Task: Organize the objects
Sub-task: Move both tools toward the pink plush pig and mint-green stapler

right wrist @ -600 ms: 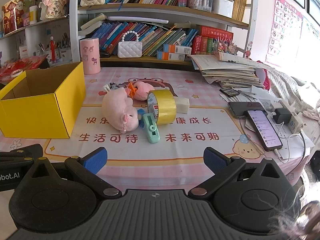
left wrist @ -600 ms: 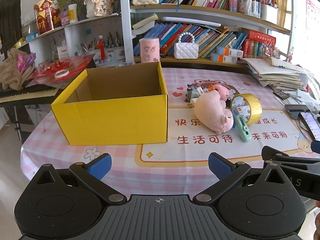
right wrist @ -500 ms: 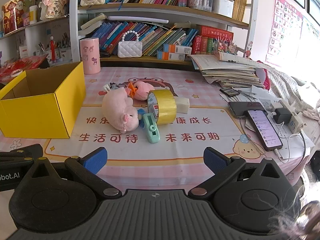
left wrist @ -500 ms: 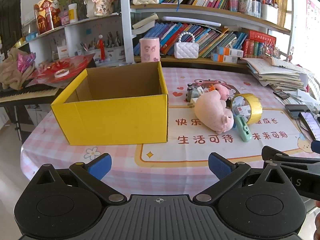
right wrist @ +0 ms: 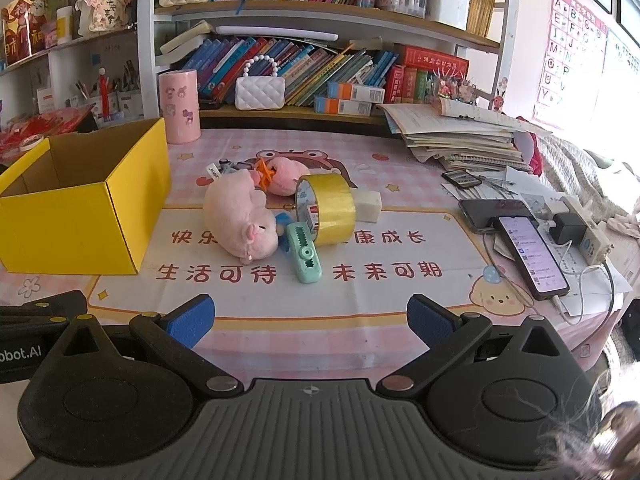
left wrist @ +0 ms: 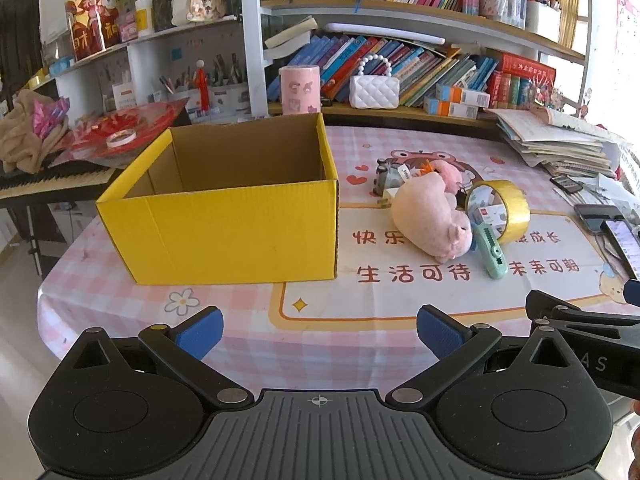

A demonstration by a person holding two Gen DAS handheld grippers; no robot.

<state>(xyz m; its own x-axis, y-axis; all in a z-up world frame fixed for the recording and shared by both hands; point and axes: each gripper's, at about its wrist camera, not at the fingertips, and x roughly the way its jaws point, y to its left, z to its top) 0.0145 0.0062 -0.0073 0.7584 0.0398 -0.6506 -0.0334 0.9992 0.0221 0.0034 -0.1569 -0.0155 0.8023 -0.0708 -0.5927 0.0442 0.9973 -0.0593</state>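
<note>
The pink plush pig is lying mid-table beside the yellow tape roll and mint gadget, right of the empty yellow box — soft and light, probably best pinched across its body. The mat is reading 生活可待. The left gripper and right gripper are hovering at the near edge — both spread, holding nothing.

nothing has moved since the earlier pictures

Crowded white bookshelf behind table; alphabet poster on right wall; bright daylight from right.
</note>
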